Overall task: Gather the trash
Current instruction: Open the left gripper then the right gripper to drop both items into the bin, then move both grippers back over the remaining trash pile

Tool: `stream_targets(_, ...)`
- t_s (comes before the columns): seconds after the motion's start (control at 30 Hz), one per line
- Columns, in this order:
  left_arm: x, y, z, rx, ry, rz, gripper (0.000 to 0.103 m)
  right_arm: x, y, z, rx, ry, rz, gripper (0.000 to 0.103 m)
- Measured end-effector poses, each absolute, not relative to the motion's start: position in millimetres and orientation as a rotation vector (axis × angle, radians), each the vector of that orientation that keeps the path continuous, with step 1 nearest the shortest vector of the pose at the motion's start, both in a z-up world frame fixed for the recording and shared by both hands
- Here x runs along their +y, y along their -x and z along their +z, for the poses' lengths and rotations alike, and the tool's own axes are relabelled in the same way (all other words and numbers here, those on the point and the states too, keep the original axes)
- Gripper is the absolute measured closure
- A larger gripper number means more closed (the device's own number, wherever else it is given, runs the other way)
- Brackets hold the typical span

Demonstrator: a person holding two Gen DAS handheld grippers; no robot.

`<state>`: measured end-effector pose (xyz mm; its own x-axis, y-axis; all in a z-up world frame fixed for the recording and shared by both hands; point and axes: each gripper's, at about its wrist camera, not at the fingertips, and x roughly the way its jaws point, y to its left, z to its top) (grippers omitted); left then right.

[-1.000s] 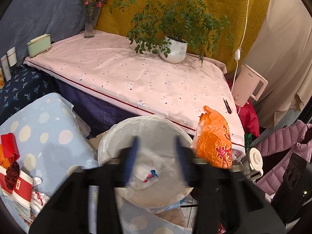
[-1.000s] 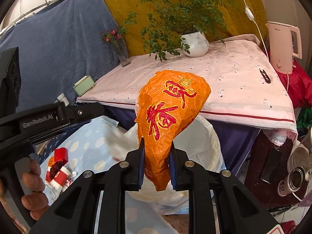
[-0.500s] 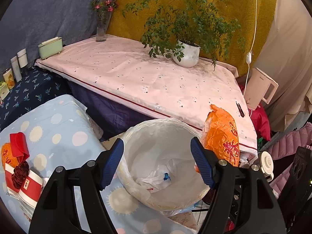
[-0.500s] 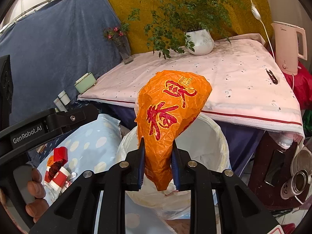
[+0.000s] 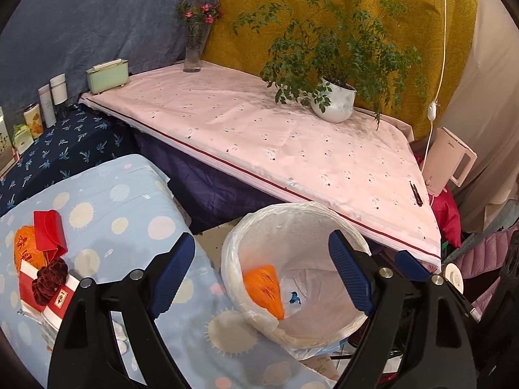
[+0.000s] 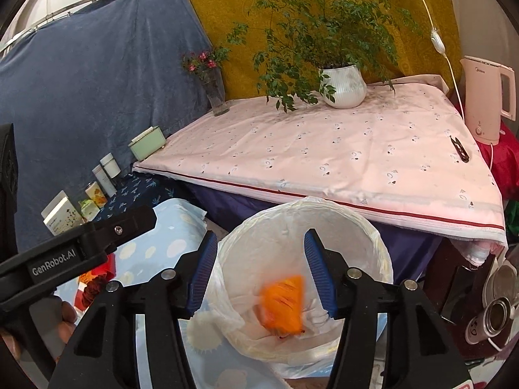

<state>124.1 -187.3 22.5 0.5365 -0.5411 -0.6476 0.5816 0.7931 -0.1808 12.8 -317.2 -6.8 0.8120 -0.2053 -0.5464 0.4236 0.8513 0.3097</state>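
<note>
right gripper (image 6: pixel 258 272) jaws opening, empty, above bin rim (image 6: pixel 382 253) | left gripper (image 5: pixel 261 275) opening, empty | orange wrapper (image 6: pixel 283 303) inside bin | pink-clothed table (image 6: pixel 356 149) edge at 12 o'clock

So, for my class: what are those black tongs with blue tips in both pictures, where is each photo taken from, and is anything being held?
They are two hand-held grippers; a person works one in each hand. Each carries a camera that looks along its two fingers, so each picture is that gripper's own view. Left gripper: jaws opening, nothing between them. Right gripper: jaws opening too, nothing held. The orange wrapper is blurred inside the lined bin, so it looks just dropped. In the left view it lies in the bin. On the spotted blue cloth lie red packaging and more orange scraps. Behind stands a pink-covered table with a potted plant.
</note>
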Motion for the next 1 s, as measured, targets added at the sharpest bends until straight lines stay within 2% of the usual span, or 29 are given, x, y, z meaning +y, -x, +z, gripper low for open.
stream_targets(0.53, -139.6, -119.4, 28.7, 0.737, -0.011, -0.601, 0.023, -277.8, -14.5, 13.8, 0.518, -0.382, -0.288, 0.047)
stream_targets(0.63, -125.3, -118.6, 28.1, 0.738, 0.001, -0.579, 0.023, -266.6, -15.5, 17.3, 0.519, -0.366, -0.273, 0.043)
stream_targets(1.0, -55.3, -121.2, 13.2, 0.767, 0.065, -0.459, 0.022, -217.0, -24.9, 22.4, 0.547, -0.318, -0.179, 0.043)
